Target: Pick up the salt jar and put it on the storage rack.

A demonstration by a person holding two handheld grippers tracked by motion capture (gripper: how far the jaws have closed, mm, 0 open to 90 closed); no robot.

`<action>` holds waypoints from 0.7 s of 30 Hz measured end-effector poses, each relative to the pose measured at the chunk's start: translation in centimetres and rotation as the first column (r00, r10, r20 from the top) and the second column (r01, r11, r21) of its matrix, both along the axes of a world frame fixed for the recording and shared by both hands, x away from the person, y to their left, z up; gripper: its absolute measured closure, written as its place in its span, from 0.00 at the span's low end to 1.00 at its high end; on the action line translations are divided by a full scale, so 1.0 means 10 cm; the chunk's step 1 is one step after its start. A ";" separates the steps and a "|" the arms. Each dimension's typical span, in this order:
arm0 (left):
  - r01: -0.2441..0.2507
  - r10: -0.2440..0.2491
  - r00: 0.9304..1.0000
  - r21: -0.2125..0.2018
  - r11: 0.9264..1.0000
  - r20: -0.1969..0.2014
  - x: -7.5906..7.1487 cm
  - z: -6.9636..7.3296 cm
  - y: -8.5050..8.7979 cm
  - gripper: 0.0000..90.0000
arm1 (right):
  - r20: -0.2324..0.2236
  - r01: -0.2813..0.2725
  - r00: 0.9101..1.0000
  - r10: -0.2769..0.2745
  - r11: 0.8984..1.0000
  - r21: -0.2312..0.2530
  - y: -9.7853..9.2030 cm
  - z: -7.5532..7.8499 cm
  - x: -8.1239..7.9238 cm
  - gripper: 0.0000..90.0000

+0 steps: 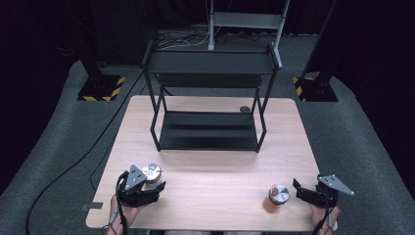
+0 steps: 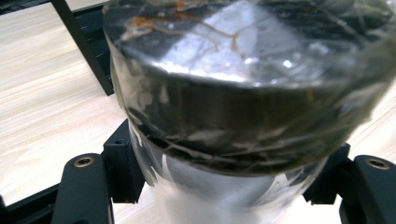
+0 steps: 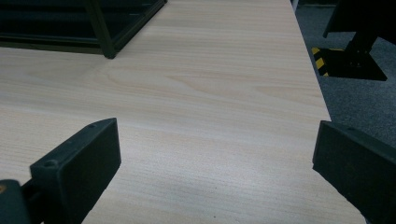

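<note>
Clear jar (image 2: 224, 116) with metal lid clamped in the left gripper (image 1: 147, 188) near the table's (image 1: 210, 161) front-left corner; right gripper (image 1: 313, 193) gapes empty beside the amber jar (image 1: 277, 197), black shelf (image 1: 210, 129) unloaded.

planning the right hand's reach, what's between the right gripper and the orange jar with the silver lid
Nothing: in the high view only bare table separates the open right gripper from the orange jar just to its left.
</note>
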State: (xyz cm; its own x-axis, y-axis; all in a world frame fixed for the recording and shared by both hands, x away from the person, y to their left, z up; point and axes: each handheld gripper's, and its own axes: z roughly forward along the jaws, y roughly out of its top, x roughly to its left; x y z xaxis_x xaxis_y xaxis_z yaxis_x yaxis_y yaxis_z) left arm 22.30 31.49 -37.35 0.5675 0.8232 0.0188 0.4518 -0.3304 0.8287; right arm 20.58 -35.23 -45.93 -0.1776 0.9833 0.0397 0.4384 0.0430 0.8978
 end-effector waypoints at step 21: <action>0.050 -0.050 0.999 0.024 0.998 -0.004 0.30 0.26 -0.06 0.34 | -0.001 0.000 1.000 0.000 1.000 -0.003 0.00 0.00 0.00 0.00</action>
State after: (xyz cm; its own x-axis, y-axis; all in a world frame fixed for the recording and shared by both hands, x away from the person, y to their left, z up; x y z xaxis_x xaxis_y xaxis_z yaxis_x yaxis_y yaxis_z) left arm 25.32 30.88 -34.78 0.6079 0.7932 0.0357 0.4374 -0.3721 0.8187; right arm 20.60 -35.19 -45.92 -0.1778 0.9834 0.0371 0.4391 0.0456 0.8973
